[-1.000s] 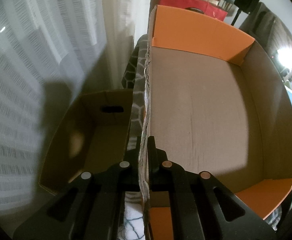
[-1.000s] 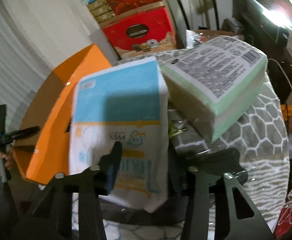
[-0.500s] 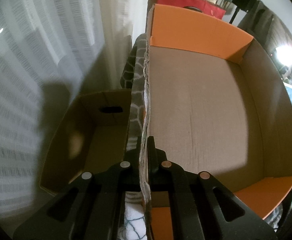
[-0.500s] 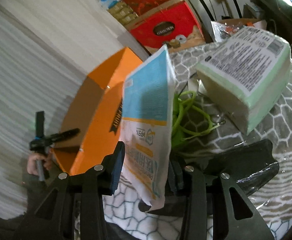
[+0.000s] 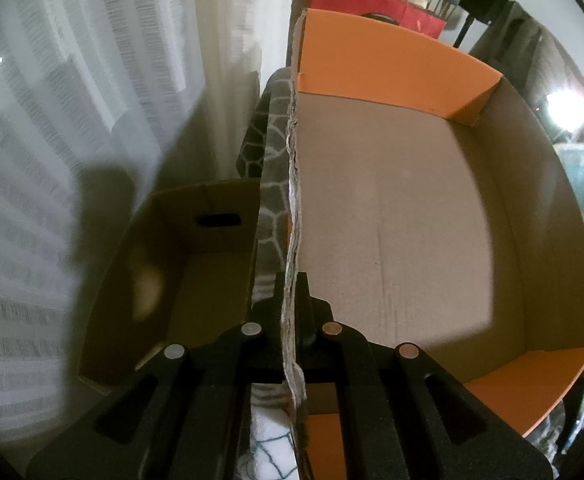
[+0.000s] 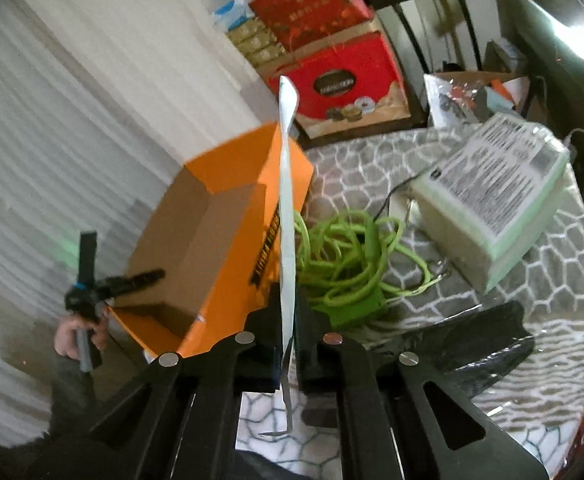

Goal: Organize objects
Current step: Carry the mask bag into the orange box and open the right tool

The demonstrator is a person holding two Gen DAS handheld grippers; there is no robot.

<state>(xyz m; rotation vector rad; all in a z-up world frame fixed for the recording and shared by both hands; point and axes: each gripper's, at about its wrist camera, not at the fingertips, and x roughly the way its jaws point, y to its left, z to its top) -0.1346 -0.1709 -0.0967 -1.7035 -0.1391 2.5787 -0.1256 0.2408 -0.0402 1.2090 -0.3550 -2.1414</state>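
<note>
While the left gripper (image 5: 292, 300) pinches the ragged wall of the orange box (image 5: 391, 220), the right gripper (image 6: 288, 320) pinches a thin flat packet (image 6: 287, 208).

Left view: brown cardboard floor of the box lies right of the jaws, with nothing in it; a plain brown box (image 5: 180, 276) sits left of them. Right view only: the packet stands on edge, a tangled green cord (image 6: 347, 256) lies just right of the jaws, and a soft wrapped tissue pack (image 6: 487, 196) sits farther right on the stone-patterned surface (image 6: 531, 280).

Left wrist view: looked closely down along the box (image 5: 411, 220) wall.
Right wrist view: faced across the table (image 6: 511, 320).
Shared: the box (image 6: 196, 248).
</note>
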